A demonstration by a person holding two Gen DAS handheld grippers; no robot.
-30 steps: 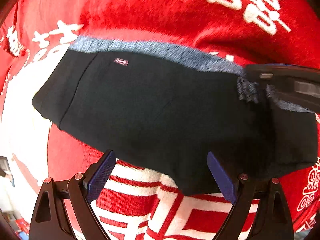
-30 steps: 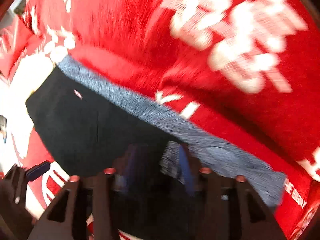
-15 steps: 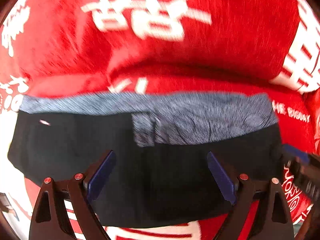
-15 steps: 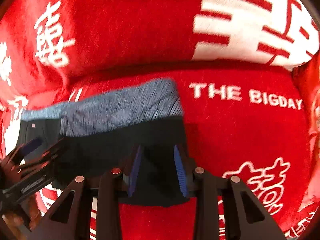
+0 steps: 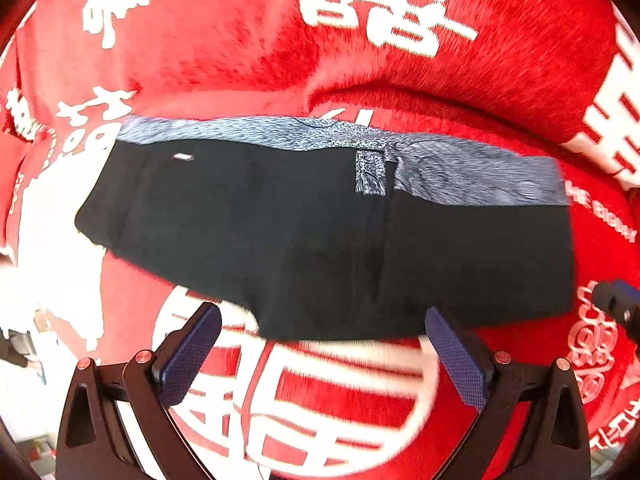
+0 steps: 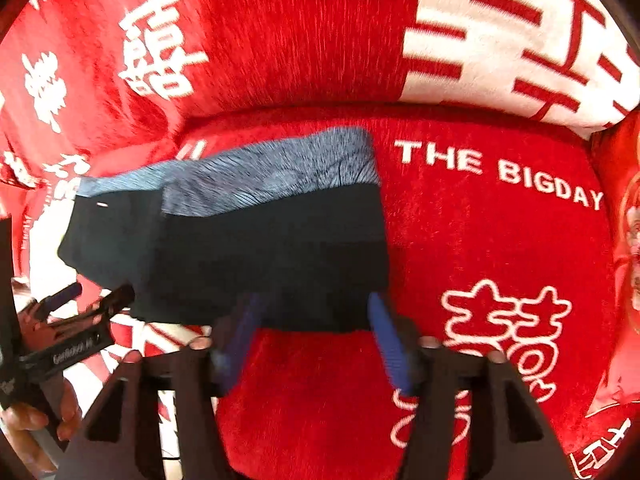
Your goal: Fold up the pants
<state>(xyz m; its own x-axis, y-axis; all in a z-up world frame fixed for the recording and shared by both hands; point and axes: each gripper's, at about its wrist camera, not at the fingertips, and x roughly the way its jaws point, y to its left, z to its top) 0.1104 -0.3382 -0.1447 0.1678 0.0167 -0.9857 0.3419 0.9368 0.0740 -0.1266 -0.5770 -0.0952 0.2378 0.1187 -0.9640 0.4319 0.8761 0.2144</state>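
Black pants [image 5: 320,232] with a blue-grey patterned waistband [image 5: 460,176] lie folded flat on a red blanket [image 5: 240,40]; they also show in the right wrist view [image 6: 260,248]. My left gripper [image 5: 320,344] is open and empty just in front of the pants' near edge. My right gripper [image 6: 316,320] is open and empty at the near right corner of the pants. The right gripper's tip [image 5: 616,304] shows at the right edge of the left wrist view, and the left gripper [image 6: 80,320] at the left of the right wrist view.
The red blanket [image 6: 500,240] has white characters and the words THE BIGDAY [image 6: 500,172]. A raised red cushion [image 6: 280,40] runs behind the pants. A hand [image 6: 28,428] holds the left gripper at the lower left.
My right gripper has opened and let go of the pants' right part, now laid flat. My left gripper has drawn back a little; the pants lie farther from it.
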